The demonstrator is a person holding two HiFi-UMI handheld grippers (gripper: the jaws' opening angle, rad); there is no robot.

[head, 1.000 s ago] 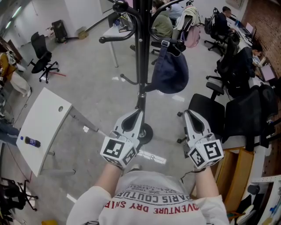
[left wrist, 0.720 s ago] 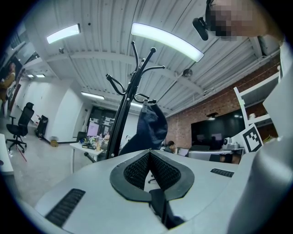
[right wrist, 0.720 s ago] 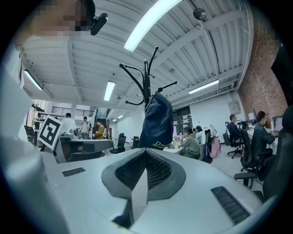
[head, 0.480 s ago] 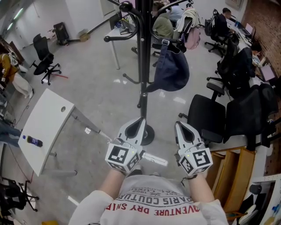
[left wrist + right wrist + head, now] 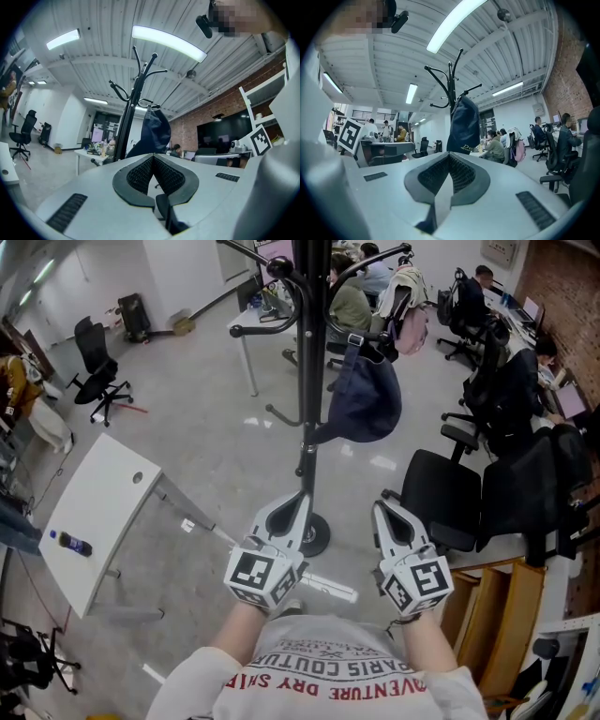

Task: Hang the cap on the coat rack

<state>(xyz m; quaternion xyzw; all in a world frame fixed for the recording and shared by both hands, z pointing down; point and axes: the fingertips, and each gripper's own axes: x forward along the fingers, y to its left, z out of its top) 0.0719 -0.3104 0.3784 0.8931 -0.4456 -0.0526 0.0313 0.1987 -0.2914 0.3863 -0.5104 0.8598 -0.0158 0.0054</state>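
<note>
A navy cap hangs by its strap from a hook of the black coat rack, free of both grippers. Well below it, near the person's chest, my left gripper and my right gripper are both shut and empty. In the left gripper view the shut left gripper points up at the cap beside the rack. From the right gripper view, the shut right gripper faces the cap, which hangs off the rack.
The rack's round base stands on the floor just ahead of the grippers. A white table with a small bottle is at the left. Black office chairs and a wooden shelf crowd the right. People sit at desks behind.
Both grippers have drawn back down and away from the rack, the right one also shifting left. The cap stays hanging on the hook.
</note>
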